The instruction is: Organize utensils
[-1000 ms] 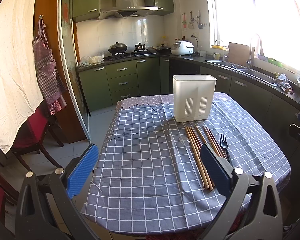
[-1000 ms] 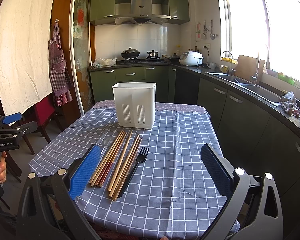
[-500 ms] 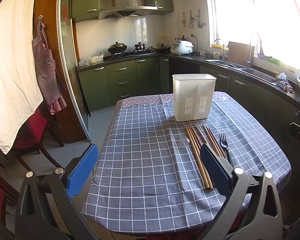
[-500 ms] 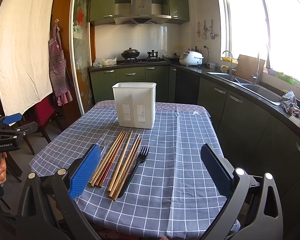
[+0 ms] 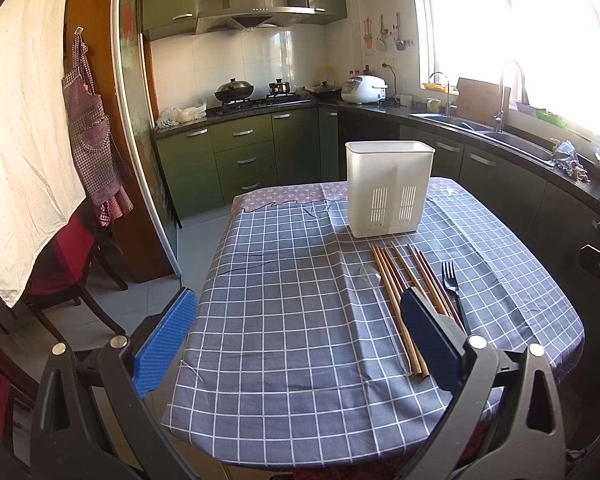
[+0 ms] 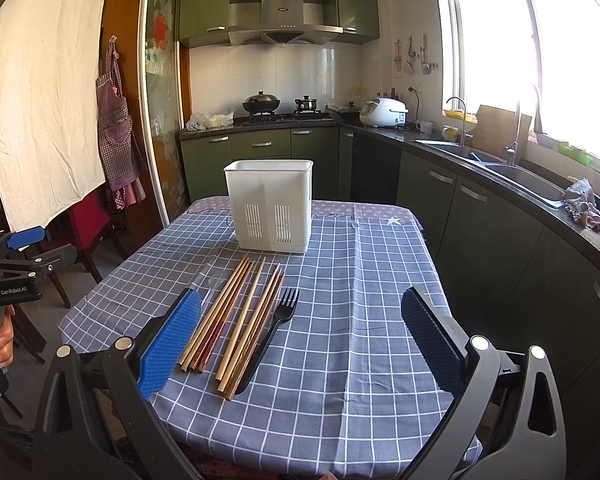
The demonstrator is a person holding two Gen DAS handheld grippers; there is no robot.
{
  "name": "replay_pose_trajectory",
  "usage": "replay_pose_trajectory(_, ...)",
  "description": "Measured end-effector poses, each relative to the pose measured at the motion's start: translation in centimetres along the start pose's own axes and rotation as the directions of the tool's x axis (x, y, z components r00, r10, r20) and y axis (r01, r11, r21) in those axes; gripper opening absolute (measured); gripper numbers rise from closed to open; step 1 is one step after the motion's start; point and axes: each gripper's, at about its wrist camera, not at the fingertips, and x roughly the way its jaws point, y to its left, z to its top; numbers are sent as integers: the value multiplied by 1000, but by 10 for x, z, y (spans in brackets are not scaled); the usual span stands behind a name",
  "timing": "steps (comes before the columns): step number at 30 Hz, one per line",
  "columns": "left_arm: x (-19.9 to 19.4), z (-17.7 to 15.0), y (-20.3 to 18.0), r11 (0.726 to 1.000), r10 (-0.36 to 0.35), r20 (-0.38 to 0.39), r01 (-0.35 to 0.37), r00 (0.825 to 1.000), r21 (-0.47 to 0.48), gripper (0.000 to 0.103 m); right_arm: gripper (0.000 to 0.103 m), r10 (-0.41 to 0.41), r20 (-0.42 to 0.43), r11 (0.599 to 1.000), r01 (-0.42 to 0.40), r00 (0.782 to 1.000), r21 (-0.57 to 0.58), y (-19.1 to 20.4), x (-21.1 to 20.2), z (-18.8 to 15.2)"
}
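A white slotted utensil holder (image 5: 389,188) (image 6: 271,205) stands upright at the far side of a table with a blue checked cloth (image 5: 284,320) (image 6: 360,320). Several wooden chopsticks (image 5: 396,300) (image 6: 236,312) lie side by side in front of it. A black plastic fork (image 5: 452,288) (image 6: 274,328) lies to their right, and a clear plastic utensil (image 6: 204,280) to their left. My left gripper (image 5: 296,336) is open and empty above the table's near edge. My right gripper (image 6: 300,344) is open and empty, hovering near the fork and chopsticks.
Green kitchen cabinets, a stove with pots (image 6: 262,104) and a sink counter (image 6: 500,168) run behind and to the right of the table. Red chairs (image 5: 68,260) stand to the left. The left gripper also shows at the right wrist view's left edge (image 6: 12,264).
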Motion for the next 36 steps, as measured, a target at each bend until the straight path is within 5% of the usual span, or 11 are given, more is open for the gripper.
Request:
replay_pose_trajectory(10, 66, 14, -11, 1000, -30, -196, 30, 980, -1, 97, 99, 8, -169, 1000, -8, 986, -1, -26, 57, 14)
replay_pose_trajectory(18, 139, 30, -43, 996, -69, -351, 84, 934, 29, 95, 99, 150, -454, 982, -78, 878, 174, -64, 140, 18)
replay_pose_trajectory(20, 155, 31, -52, 993, -96, -389, 114, 916, 21, 90, 99, 142, -482, 982, -61, 864, 180, -68, 152, 18)
replay_pose_trajectory(26, 200, 25, -64, 989, -145, -524, 136, 839, -57, 48, 89, 169, -546, 975, -58, 821, 215, -78, 183, 16)
replay_pose_trajectory(30, 217, 19, -69, 987, -163, -566, 139, 808, -85, 41, 82, 182, -562, 972, -61, 807, 227, -81, 191, 13)
replay_pose_trajectory(36, 231, 18, -72, 984, -179, -594, 142, 785, -109, 37, 70, 195, -570, 973, -86, 798, 212, -73, 197, 12)
